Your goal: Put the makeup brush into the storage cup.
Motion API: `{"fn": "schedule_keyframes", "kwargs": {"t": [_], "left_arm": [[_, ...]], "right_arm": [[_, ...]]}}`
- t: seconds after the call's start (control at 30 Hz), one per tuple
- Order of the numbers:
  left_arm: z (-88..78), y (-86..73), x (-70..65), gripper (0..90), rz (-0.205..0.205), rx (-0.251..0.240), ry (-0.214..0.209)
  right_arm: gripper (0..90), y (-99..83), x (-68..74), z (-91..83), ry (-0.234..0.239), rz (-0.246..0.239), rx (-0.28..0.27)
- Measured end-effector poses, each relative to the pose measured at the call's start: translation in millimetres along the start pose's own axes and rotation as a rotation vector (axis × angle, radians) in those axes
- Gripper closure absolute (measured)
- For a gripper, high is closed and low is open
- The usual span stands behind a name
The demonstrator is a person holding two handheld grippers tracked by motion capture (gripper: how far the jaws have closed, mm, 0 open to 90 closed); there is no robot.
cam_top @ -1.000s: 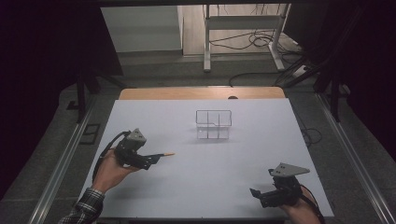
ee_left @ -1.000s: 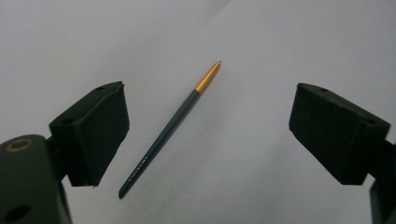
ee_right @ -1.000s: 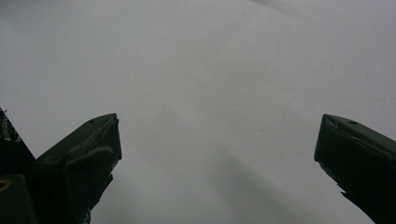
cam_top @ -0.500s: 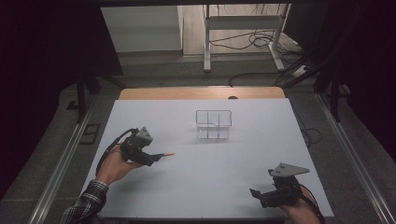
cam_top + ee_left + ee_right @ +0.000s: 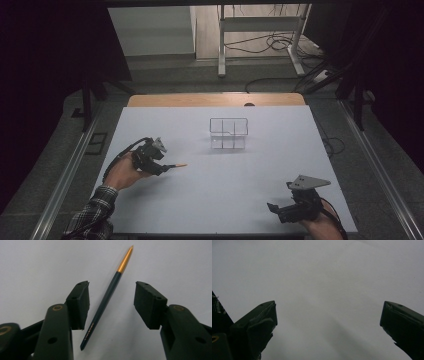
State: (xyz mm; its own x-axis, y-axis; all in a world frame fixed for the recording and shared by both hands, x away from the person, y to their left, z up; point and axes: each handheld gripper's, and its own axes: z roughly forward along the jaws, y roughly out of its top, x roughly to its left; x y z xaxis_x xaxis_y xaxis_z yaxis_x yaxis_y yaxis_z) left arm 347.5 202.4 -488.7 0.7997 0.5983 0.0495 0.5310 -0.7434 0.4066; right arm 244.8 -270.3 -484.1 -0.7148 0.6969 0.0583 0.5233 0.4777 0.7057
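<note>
Left of the clear organizer (image 5: 228,133), the pen (image 5: 107,296) is straddled, untouched, by the closing left gripper (image 5: 111,303).

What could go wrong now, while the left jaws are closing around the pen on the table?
1. The pen lies slanted between the left gripper's jaws, nearer one pad; the jaws have just been closing and do not press it yet, so it may roll or twist aside.
2. The clear divided box has narrow compartments; a crooked grip could make the pen miss them.
</note>
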Motion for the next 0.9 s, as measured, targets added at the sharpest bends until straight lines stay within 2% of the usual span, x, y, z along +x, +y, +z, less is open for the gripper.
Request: {"fn": "schedule_keyframes", "kwargs": {"t": [0.47, 0.77, 0.9], "left_arm": [[10.6, 9.2, 14.8, 60.2, 0.089, 0.144, -0.022], [19.5, 14.7, 15.9, 64.9, 0.103, 0.205, -0.042], [24.0, 14.7, 17.0, 70.1, 0.112, 0.232, -0.049]], "right_arm": [[1.7, -0.6, 0.0, 1.6, 0.013, -0.007, 0.011], [1.8, -0.6, 0.4, 1.9, 0.019, -0.01, 0.018], [2.0, -0.7, 0.8, 2.2, 0.02, -0.012, 0.02]]}}
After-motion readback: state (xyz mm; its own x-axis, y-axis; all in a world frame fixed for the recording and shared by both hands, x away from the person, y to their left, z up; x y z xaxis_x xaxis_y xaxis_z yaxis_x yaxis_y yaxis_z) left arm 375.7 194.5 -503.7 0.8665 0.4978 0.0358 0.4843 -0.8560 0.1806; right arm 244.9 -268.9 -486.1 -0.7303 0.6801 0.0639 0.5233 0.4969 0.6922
